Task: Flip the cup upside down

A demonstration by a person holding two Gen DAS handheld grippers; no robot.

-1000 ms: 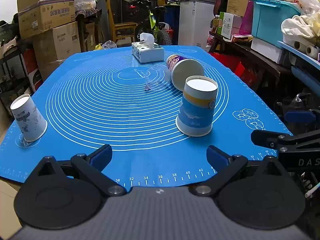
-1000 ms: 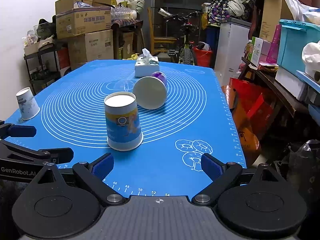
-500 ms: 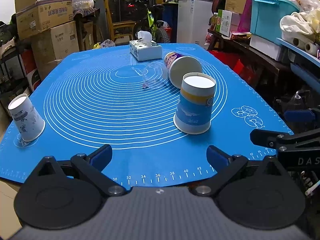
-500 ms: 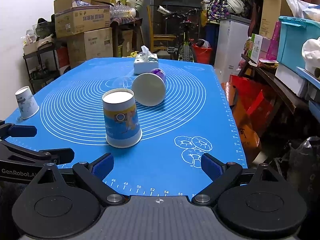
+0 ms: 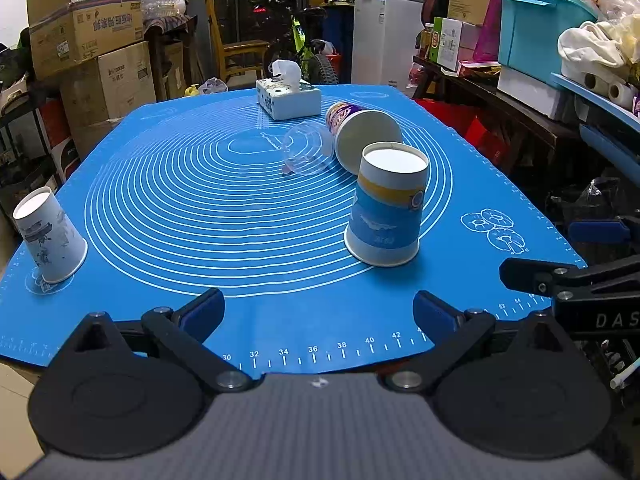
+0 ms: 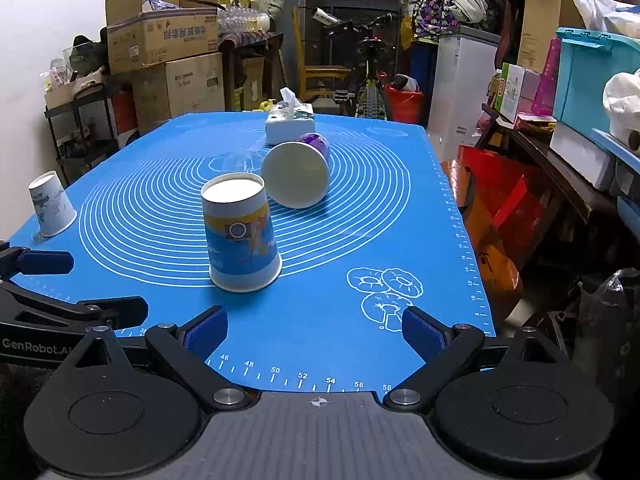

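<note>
A blue-and-yellow paper cup stands upside down on the blue mat; it also shows in the right wrist view. A purple cup lies on its side behind it, base toward me, also in the right wrist view. A clear plastic cup lies beside it. A white printed cup stands upside down at the left edge. My left gripper is open and empty at the mat's near edge. My right gripper is open and empty, just right of it.
A tissue box sits at the mat's far end. Cardboard boxes stack at the left, a cluttered shelf with a teal bin at the right. A bicycle and a white cabinet stand behind the table.
Both grippers have drawn back slightly toward the near edge and stay open. The cups have not moved.
</note>
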